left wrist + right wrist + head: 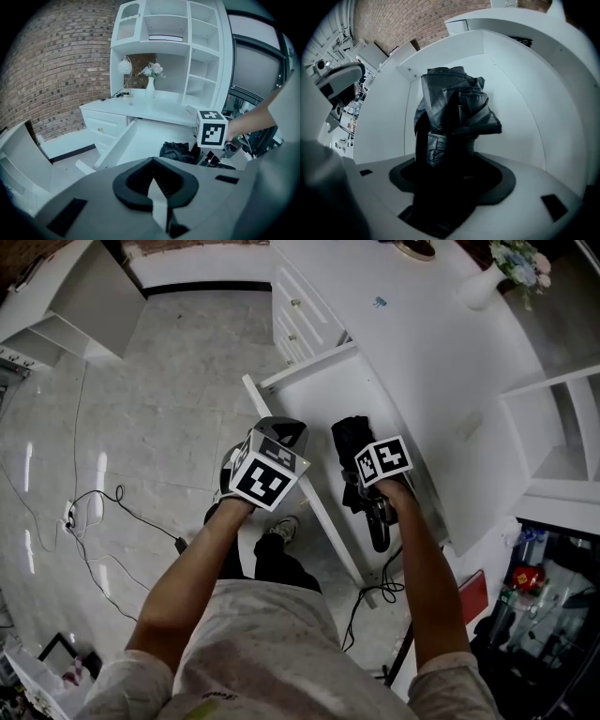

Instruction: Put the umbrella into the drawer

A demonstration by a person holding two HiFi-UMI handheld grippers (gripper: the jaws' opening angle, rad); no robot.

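- spanning the left of the head view, a pale tiled floor (159, 399) ran up to a white desk (450, 352); a brick wall (61, 70) stood behind the desk in the left gripper view.
- a white shelf unit (187, 47) sat on the desk top.
- the drawer (323, 395) was pulled wide open out of the desk, its white bottom mostly bare.
- the person stood at the drawer's open end, both forearms reaching forward, one gripper per hand.
- the umbrella (352, 439), folded, black and crumpled, was inside the drawer, nearer the drawer's left wall in the head view. its far end pointed down at the drawer bottom; contact with the bottom was not clear.
- the right gripper (370, 486) pointed steeply down into the drawer. its jaws stood wide and clamped on the umbrella, whose fabric filled the gap between them in the right gripper view.
- the left gripper (154, 185) hung over the floor just beside the drawer's left wall, angled toward the drawer. its jaws were together with nothing between them.
- the right gripper's marker cube (212, 128) showed just above the umbrella in the left gripper view.
- a vase of flowers (150, 84) and a lamp (124, 68) stood at the back of the desk.
- a thin black cable (103, 512) looped on the floor, well apart from the drawer.
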